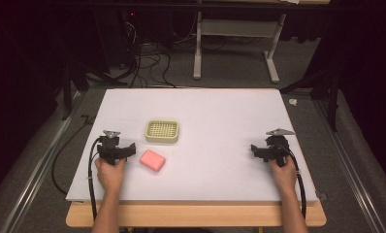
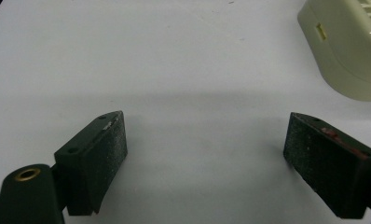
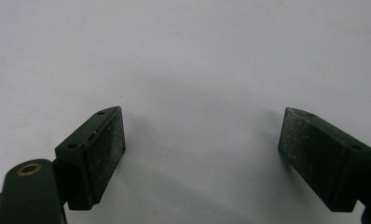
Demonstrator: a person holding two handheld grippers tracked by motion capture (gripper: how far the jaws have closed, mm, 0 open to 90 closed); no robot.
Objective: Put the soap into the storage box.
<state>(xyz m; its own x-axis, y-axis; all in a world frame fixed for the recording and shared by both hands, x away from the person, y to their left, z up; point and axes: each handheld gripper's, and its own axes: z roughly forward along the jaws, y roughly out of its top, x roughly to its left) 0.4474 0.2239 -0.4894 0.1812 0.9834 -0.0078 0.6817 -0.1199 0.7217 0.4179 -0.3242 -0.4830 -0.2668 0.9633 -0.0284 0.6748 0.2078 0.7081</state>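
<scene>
Resting on the white table (image 1: 205,107), the left gripper (image 1: 114,149) sits wide open just left of the pink soap (image 1: 152,159), near the cream dish (image 1: 162,131); the right gripper (image 1: 270,149), equally wide, waits far right. Straddling the bar squarely should help.

Pink soap bar (image 1: 152,159), rounded rectangle, lying flat and slightly skewed, just in front of and a little left of the soap dish (image 1: 162,131), cream soap dish with slotted top, upright, empty, apart from the bar
</scene>
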